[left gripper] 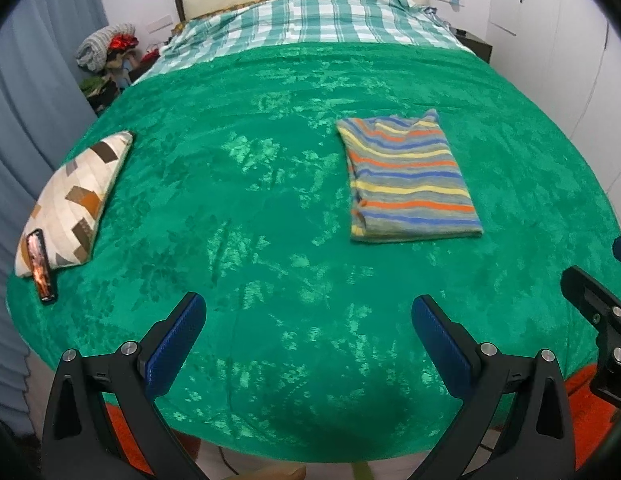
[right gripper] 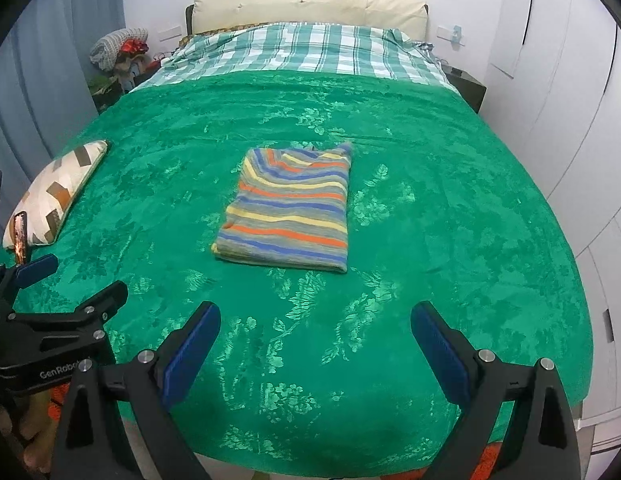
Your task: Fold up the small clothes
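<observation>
A small striped garment (left gripper: 408,178) (right gripper: 289,210) in grey, blue, orange and yellow lies folded into a neat rectangle on the green bedspread (left gripper: 250,208) (right gripper: 450,220). My left gripper (left gripper: 308,316) is open and empty, held back over the bed's near edge, well short of the garment and to its left. My right gripper (right gripper: 315,322) is open and empty too, hovering near the front edge just short of the garment. Each view catches the other gripper at its side margin.
A patterned cushion (left gripper: 72,204) (right gripper: 50,196) lies at the bed's left edge with a phone (left gripper: 41,266) leaning on it. A checked sheet (left gripper: 310,24) and cream headboard (right gripper: 306,6) sit at the far end. Curtains hang left, white wardrobe doors (right gripper: 570,100) right.
</observation>
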Available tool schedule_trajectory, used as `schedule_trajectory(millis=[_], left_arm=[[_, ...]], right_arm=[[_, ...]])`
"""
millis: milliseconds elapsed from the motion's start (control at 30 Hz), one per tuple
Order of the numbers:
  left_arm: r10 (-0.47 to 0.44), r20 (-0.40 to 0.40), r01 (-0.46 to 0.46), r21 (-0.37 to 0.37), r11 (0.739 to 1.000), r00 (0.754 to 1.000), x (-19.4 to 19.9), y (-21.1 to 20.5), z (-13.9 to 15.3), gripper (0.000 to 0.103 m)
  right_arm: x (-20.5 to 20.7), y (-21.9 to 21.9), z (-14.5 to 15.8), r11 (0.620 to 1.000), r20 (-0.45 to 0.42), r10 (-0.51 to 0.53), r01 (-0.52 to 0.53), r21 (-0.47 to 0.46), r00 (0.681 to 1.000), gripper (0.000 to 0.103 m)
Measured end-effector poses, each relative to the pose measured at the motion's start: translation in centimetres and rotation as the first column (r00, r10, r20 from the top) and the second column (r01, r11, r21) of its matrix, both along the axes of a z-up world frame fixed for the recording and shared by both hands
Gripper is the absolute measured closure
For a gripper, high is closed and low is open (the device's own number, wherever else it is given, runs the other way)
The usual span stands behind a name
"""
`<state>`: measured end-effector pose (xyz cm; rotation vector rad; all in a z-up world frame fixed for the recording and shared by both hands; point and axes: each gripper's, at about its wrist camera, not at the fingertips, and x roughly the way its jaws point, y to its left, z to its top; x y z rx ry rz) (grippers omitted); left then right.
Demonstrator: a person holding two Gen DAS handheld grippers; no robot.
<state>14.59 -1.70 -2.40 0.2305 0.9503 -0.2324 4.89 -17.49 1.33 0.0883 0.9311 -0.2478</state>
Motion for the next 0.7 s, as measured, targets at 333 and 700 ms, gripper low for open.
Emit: schedule_trajectory(millis=[333, 700], left_arm=[[0.008, 0.043, -0.009, 0.025, 1.000, 0.999, -0.4, 0.1, 1.2, 0.000], [0.150, 0.155, -0.146, -0.038, 0.989, 0.976, 0.9, 2.6, 2.7, 0.000]], right_arm=[[0.0, 0.4, 0.3, 1.000, -0.003, 0.017, -0.017, 0.014, 1.000, 0.008], [-0.1, -0.1, 0.9, 1.000, 0.013, 0.009, -0.009, -0.010, 1.000, 0.008]])
